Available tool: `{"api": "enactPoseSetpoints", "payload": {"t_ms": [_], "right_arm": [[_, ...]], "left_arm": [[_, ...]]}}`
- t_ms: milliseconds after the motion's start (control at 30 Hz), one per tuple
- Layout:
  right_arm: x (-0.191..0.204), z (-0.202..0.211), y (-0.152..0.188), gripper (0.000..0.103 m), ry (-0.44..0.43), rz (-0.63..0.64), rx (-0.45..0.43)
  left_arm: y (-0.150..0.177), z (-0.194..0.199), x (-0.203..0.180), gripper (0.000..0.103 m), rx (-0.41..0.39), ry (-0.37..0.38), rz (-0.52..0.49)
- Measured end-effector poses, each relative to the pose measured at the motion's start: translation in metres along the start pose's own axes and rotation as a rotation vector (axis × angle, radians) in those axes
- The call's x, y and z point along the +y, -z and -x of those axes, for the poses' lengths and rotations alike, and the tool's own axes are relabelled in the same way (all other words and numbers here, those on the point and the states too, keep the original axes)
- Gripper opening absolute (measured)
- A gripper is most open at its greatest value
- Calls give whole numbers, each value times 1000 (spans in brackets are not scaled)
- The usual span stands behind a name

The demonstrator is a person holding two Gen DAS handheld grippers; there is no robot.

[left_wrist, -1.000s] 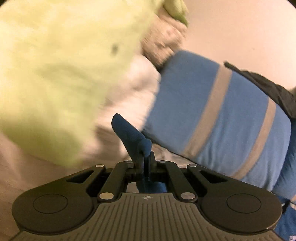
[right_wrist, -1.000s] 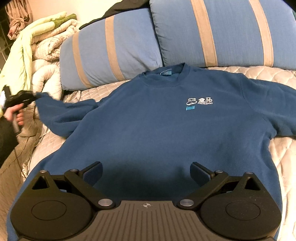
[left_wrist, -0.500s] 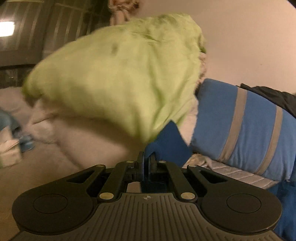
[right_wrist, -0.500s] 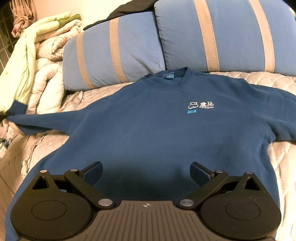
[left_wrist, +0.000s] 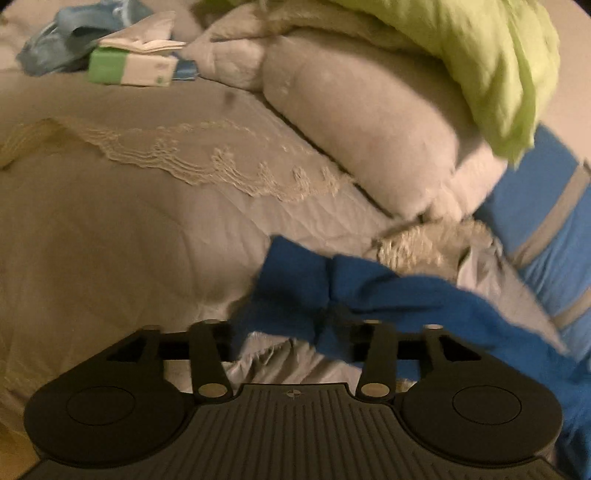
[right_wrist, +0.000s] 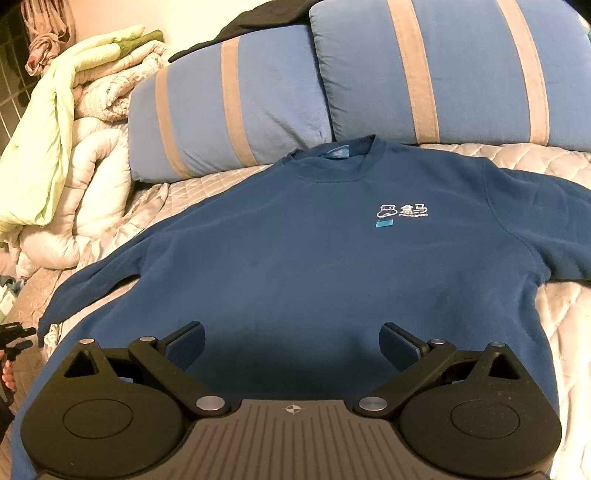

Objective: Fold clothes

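In the left wrist view, the left gripper (left_wrist: 282, 328) points low over the bed (left_wrist: 110, 229), and its jaws stand apart. The cuff end of the sweatshirt sleeve (left_wrist: 314, 280) lies between and just beyond the fingers. I cannot tell if a finger touches the cloth, because this part is blurred. The sleeve is of thick blue cloth and runs away to the right. One white quilt (left_wrist: 369, 122) is rolled into a soft, puffy shape, and one light green blanket (left_wrist: 498, 66) hangs over it. One tissue box (left_wrist: 133, 66), green and white, lies far on the bed, beside some pale blue cloth (left_wrist: 62, 48). The bed cover is beige, quilted, with a strip of lace.

In the right wrist view, the right gripper (right_wrist: 293, 341) hangs over the lower hem of the sweatshirt (right_wrist: 314, 266), with both fingers spread wide and nothing between them. The one sweatshirt lies flat, front side up, with a round collar and a small white logo on the chest. Its sleeves reach out to both sides. Two blue pillows with beige stripes, the left pillow (right_wrist: 221, 110) and the right pillow (right_wrist: 443, 66), lean behind the collar. A dark garment (right_wrist: 258, 18) lies on top of them. At the left edge the left gripper (right_wrist: 18, 334) shows small, near the sleeve end.
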State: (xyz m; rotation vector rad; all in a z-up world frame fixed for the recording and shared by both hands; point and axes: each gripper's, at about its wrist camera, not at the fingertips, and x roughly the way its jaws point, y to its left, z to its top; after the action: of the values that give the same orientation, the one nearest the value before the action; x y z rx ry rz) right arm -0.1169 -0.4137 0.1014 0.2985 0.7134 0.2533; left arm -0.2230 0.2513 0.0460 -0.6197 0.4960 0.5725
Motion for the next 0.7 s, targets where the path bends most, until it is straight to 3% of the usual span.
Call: {"api": "enactPoseSetpoints", "payload": {"t_ms": [33,167,300,567,667,700], "right_arm": [[0,0,0,101,0,0,0],[1,0,0,101,3,3,1],[2,-1,1,101,8,8,1],[4,-3,-1,101,21,15,13],[4,-4,-1,101,24,18,20],[3,-4,-1,101,25,18,22]], "left_arm": [[-2,0,6,65,-5,10,24],[-15,-10,30,65,1,51,138],[-18,-29,49,65,40,43,210],[-30,-66,51,64,112,124,238],[-31,-74,43,64,118,94,210],[-31,-74,38,41,122,66,187]]}}
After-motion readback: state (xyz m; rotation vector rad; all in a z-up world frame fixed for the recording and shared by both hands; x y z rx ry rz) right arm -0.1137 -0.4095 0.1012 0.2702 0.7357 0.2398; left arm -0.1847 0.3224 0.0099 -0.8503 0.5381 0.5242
